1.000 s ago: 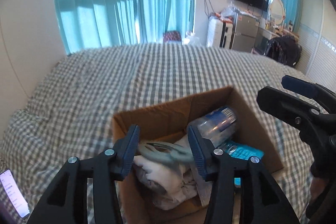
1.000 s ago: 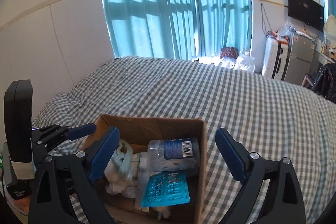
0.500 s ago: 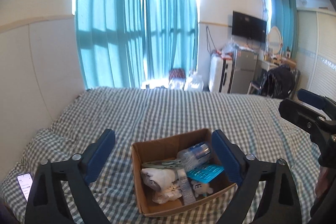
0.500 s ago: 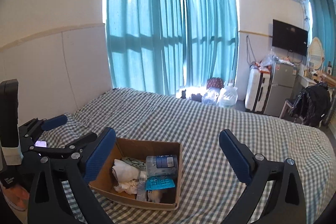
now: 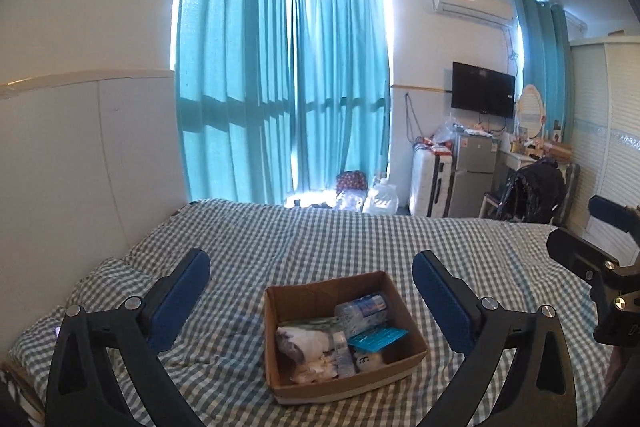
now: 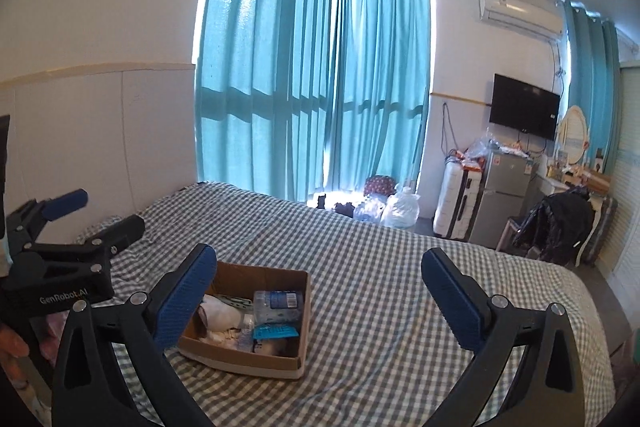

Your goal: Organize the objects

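Where the checked bedspread (image 5: 320, 239) lies flat, we list one open cardboard box (image 5: 344, 385), standing on the cloth near its front edge and apart from both tools.

Contents, as far as we can make out:
- a clear plastic bottle (image 5: 364, 309) with a blue-and-white label, lying on its side against the far right wall of the box;
- a teal blister pack (image 5: 378, 338), lying flat just in front of the bottle;
- white crumpled cloth (image 5: 308, 341) on the left side;
- small pale items at the front, too small for us to name.

Tools:
- our left gripper (image 5: 310, 301), jaws wide apart, blue pads to either side of the box in its own view, holding nothing and raised clear of the box;
- our right gripper (image 6: 318, 297), jaws likewise wide apart and holding nothing, with the box low and left between its fingers.

Surroundings: teal curtains (image 6: 312, 87) over the window, a wall-mounted television (image 6: 524, 113), an air conditioner (image 6: 520, 11), a white suitcase (image 6: 456, 205) beside a small grey refrigerator (image 6: 502, 197).
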The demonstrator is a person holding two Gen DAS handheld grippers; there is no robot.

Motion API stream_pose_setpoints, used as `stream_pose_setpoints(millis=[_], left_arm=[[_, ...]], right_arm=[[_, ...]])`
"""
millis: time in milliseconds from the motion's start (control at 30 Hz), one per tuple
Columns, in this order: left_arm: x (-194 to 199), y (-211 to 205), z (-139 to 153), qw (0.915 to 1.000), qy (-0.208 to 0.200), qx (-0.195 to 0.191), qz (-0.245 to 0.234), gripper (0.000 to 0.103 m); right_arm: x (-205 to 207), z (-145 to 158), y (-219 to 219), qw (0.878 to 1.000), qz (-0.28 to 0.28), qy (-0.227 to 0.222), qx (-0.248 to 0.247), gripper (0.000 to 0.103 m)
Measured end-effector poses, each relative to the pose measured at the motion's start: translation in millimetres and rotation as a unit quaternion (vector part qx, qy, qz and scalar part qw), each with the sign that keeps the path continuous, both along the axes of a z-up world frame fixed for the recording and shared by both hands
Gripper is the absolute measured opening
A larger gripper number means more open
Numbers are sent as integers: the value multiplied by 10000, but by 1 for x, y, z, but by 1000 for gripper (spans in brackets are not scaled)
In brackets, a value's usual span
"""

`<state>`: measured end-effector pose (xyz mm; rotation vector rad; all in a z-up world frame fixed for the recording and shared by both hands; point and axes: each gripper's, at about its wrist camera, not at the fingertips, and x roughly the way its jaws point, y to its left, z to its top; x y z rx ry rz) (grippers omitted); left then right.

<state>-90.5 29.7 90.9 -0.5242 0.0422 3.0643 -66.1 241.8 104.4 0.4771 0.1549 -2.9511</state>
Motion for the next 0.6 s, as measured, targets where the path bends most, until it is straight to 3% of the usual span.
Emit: stream_pose_setpoints(millis=[100, 200, 367, 600], left_arm=[[13, -2, -11, 9998, 54, 66, 184, 103], [24, -7, -27, 9992, 33, 289, 280, 103], [36, -12, -51, 9978, 12, 497, 432, 103], [30, -4, -81, 9984, -245, 78, 507, 103]], right_arm=[[13, -15, 3, 9999, -89, -80, 92, 103], [22, -40, 11, 9997, -173, -84, -122, 103], [18, -72, 10, 9998, -210, -9, -17, 103], [4, -89, 17, 9995, -233, -127, -195, 103]])
